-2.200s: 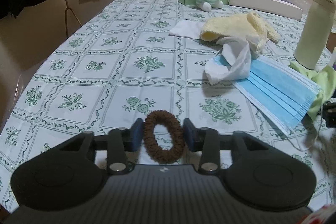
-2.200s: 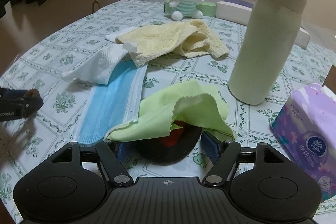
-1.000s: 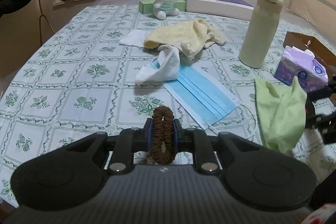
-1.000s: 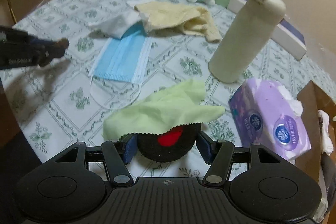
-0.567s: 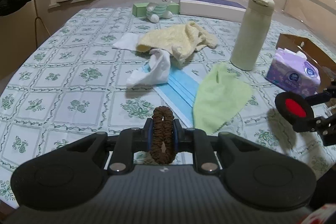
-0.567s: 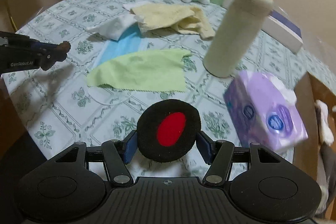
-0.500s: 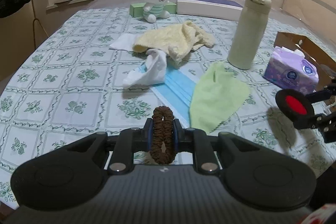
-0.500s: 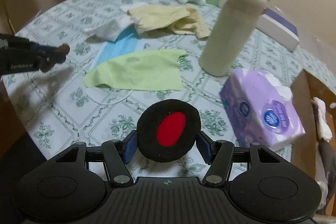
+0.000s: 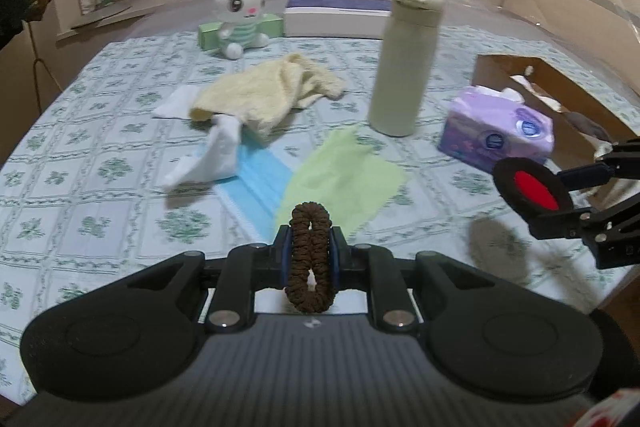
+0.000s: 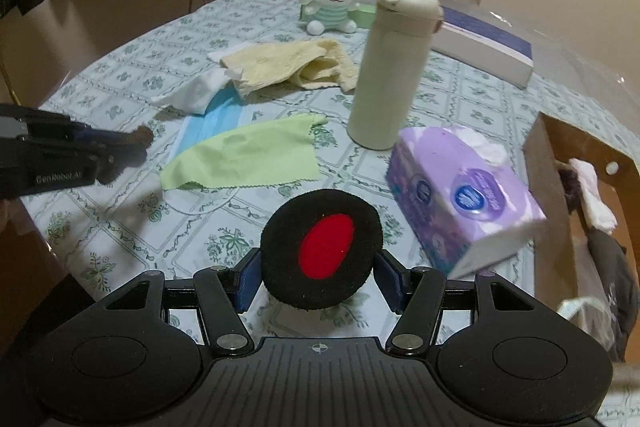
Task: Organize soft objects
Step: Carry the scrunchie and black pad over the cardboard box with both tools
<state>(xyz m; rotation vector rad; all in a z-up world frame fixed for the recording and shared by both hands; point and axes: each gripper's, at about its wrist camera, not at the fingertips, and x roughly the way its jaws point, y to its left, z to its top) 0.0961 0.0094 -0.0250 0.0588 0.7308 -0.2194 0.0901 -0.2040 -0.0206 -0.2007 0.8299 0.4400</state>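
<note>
My left gripper is shut on a brown hair scrunchie, squeezed flat and held above the table's near edge. My right gripper is shut on a round black pad with a red centre, lifted off the cloth; in the left wrist view this black pad hangs at the right. On the patterned tablecloth lie a green cloth, a blue face mask, a white sock and a yellow towel. A white plush rabbit sits at the far side.
A cream bottle stands upright behind the green cloth. A purple tissue pack lies next to a brown cardboard box at the right, with a few soft items inside. A flat white box and a green box stand at the back.
Both grippers rose and swung right with their loads. The green cloth, which draped the black pad a second ago, dropped off and lies flat on the table.
</note>
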